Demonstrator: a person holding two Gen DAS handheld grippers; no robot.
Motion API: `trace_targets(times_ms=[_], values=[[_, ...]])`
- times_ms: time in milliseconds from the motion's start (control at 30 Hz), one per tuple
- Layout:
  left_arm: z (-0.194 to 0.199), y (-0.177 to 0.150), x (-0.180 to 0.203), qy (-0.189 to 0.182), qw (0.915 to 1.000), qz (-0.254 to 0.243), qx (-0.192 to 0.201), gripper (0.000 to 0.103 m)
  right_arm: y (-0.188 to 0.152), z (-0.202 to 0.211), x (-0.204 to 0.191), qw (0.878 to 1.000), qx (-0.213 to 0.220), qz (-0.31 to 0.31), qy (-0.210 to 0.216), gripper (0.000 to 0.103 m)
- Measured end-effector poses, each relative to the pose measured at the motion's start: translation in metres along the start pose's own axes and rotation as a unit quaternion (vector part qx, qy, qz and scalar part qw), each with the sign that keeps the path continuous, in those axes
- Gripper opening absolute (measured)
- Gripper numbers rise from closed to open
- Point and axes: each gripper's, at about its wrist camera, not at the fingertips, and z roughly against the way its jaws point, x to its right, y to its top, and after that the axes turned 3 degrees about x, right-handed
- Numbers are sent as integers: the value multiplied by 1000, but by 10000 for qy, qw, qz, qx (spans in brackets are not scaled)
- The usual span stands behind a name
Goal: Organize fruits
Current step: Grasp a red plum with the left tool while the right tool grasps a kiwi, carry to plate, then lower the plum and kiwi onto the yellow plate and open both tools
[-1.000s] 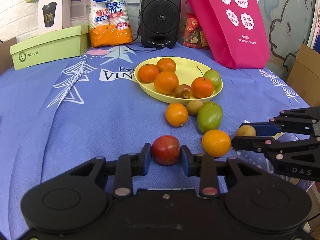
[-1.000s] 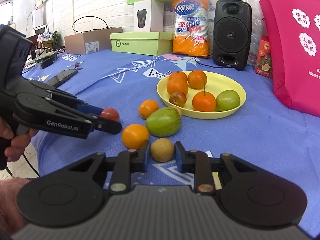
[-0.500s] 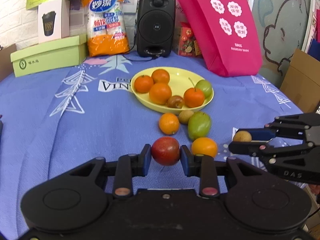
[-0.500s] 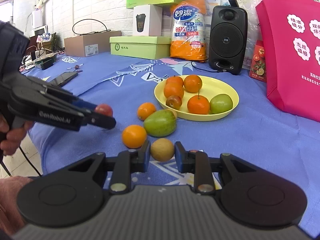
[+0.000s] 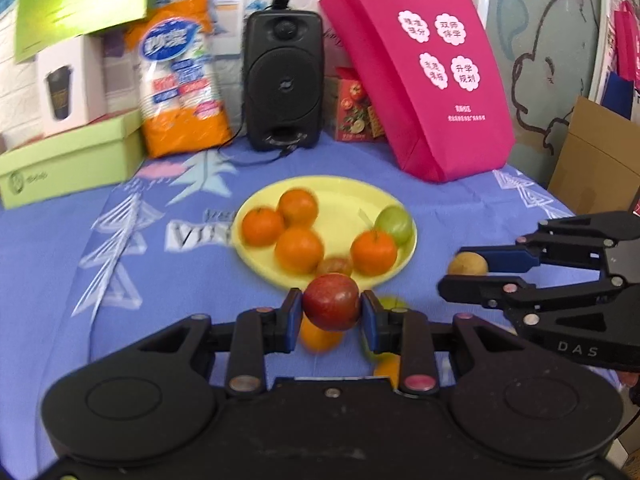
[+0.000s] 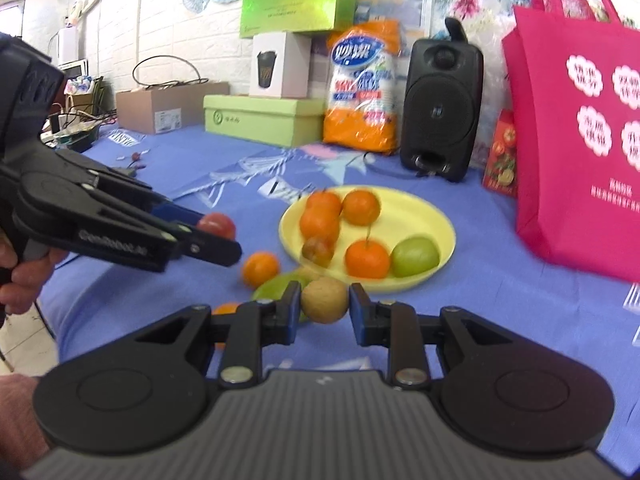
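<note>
My left gripper point(image 5: 331, 314) is shut on a red apple point(image 5: 331, 307) and holds it in the air in front of the yellow plate point(image 5: 344, 192). My right gripper point(image 6: 324, 307) is shut on a small brown fruit point(image 6: 324, 299), also lifted, just short of the yellow plate point(image 6: 416, 208). The plate holds several oranges, a green fruit point(image 5: 394, 224) and a small dark red fruit point(image 5: 335, 266). Loose on the blue cloth lie an orange point(image 6: 260, 269), a green mango point(image 6: 280, 289) and another orange point(image 6: 226, 309). The right gripper shows at the right of the left wrist view point(image 5: 466, 276).
Behind the plate stand a black speaker point(image 5: 283, 80), a pink bag point(image 5: 424, 80), an orange pack of paper cups point(image 5: 182, 76) and a green box point(image 5: 72, 160). A small red box point(image 5: 356, 110) leans by the bag. A cardboard box point(image 5: 600, 152) sits at the far right.
Both grippers have risen off the cloth with their fruits and moved forward toward the plate. The loose fruits on the cloth now lie beneath them.
</note>
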Motion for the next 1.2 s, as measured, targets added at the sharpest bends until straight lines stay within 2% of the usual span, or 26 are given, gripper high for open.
trace_targets(times_ms=[167, 300, 567, 633, 667, 700, 800, 933, 967, 1000, 1033, 1200], values=[[-37, 27, 11, 112, 9989, -444, 70, 31, 26, -18, 24, 9995, 216, -66, -226, 25], [-68, 43, 17, 172, 9973, -714, -23, 30, 46, -38, 45, 9989, 280, -185, -317, 25], [-107, 49, 17, 260, 9957, -843, -295, 31, 53, -91, 76, 9979, -29, -569, -318, 25], [-113, 49, 16, 318, 9949, -890, -342, 38, 51, -99, 80, 9972, -80, -672, -313, 25], [-113, 49, 15, 357, 9947, -897, -347, 51, 50, -103, 82, 9970, -122, -706, -288, 25], [-112, 48, 13, 437, 9942, -924, -329, 53, 49, -106, 83, 9970, -189, -710, -231, 26], [-104, 46, 12, 475, 9938, -966, -286, 53, 46, -110, 82, 9970, -199, -707, -250, 43], [-78, 39, 9, 540, 9945, -893, -94, 53, 45, -96, 83, 9972, -92, -682, -287, 44], [-69, 36, 7, 522, 9952, -821, -37, 58, 44, -90, 83, 9972, -39, -679, -302, 44], [-60, 33, 6, 505, 9960, -733, 39, 68, 43, -84, 83, 9972, 14, -682, -307, 44], [-51, 29, 5, 505, 9965, -663, 104, 70, 41, -77, 83, 9971, 57, -688, -307, 44], [-21, 6, 0, 519, 9977, -404, 135, 70, 26, -52, 70, 9976, 62, -649, -233, 44]])
